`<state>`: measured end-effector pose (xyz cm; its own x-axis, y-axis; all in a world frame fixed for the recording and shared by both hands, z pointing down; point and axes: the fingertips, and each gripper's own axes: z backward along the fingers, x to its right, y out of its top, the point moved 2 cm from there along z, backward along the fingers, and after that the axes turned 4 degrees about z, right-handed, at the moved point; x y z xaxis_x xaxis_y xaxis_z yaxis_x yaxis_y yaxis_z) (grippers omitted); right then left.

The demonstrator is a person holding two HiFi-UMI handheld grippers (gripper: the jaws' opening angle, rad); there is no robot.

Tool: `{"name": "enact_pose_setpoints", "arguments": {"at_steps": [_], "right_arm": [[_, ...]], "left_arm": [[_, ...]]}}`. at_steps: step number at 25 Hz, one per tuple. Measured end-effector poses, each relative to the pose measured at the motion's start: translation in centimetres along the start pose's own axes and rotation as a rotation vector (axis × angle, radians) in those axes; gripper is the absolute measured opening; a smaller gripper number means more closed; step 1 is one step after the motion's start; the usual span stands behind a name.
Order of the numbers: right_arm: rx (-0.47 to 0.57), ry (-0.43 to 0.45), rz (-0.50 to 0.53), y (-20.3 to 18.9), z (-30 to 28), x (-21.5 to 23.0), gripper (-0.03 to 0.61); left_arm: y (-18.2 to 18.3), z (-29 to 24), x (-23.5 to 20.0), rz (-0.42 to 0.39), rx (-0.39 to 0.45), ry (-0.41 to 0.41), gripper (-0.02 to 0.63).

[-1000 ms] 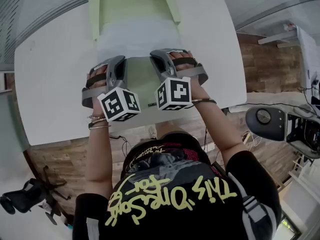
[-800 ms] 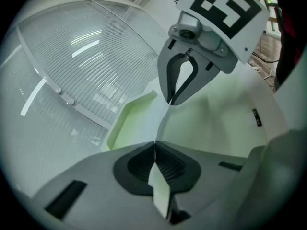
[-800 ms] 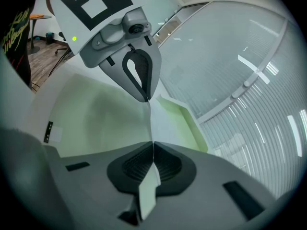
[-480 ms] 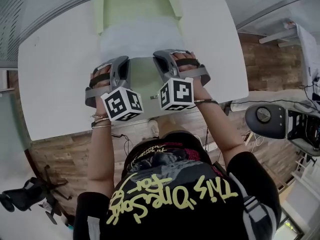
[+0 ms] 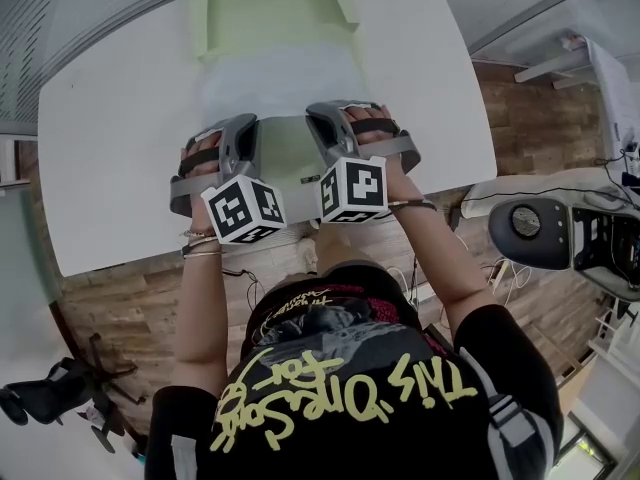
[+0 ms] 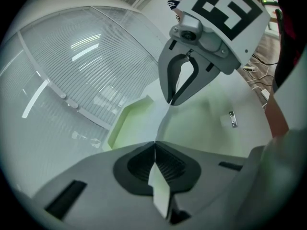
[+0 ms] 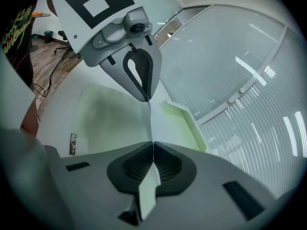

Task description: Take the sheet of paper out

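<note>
Two grippers on this job, inspector. How do the jaws stand?

Both sets are pressed together, chief. The left gripper [image 6: 154,145] pinches the sheet of paper [image 5: 280,73] along its near edge, and a small flap of that sheet shows behind the pads. The right gripper [image 7: 153,146] pinches the same edge in the same way.

Where does the sheet sit?

It is over the pale green folder [image 5: 268,8], which lies open on the white table [image 5: 110,158]. The near edge runs taut from one gripper to the other; each gripper view shows it as a thin line leading to the opposite jaws. The sheet's far part covers the folder's middle. Whether its far end is inside the folder, I cannot tell.

How are the grippers placed?

They are side by side over the folder's near half, close together but apart, both pointing away from the person and slanting downward. The left hand [image 5: 200,158] and the right hand [image 5: 375,133] grasp the handles. The marker cubes [image 5: 243,208] face the head camera.

Anything else?

A small metal clip [image 6: 232,119] lies near the right gripper.
</note>
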<state>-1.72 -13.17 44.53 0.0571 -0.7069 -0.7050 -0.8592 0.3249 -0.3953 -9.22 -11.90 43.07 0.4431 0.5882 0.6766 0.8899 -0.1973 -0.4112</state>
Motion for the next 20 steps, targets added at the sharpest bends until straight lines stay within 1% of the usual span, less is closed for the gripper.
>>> {"name": "enact_pose_setpoints", "arguments": {"at_steps": [6, 12, 20], "right_arm": [[-0.004, -0.008, -0.004, 1.0, 0.9, -1.1, 0.009], [-0.005, -0.021, -0.009, 0.9, 1.7, -1.6, 0.009], [-0.007, -0.044, -0.013, 1.7, 3.0, -2.5, 0.009]], "left_arm": [[-0.7, 1.4, 0.6, -0.008, 0.010, 0.004, 0.008], [-0.4, 2.0, 1.2, -0.013, 0.016, 0.011, 0.008], [-0.7, 3.6, 1.9, -0.020, 0.031, 0.023, 0.008]]}}
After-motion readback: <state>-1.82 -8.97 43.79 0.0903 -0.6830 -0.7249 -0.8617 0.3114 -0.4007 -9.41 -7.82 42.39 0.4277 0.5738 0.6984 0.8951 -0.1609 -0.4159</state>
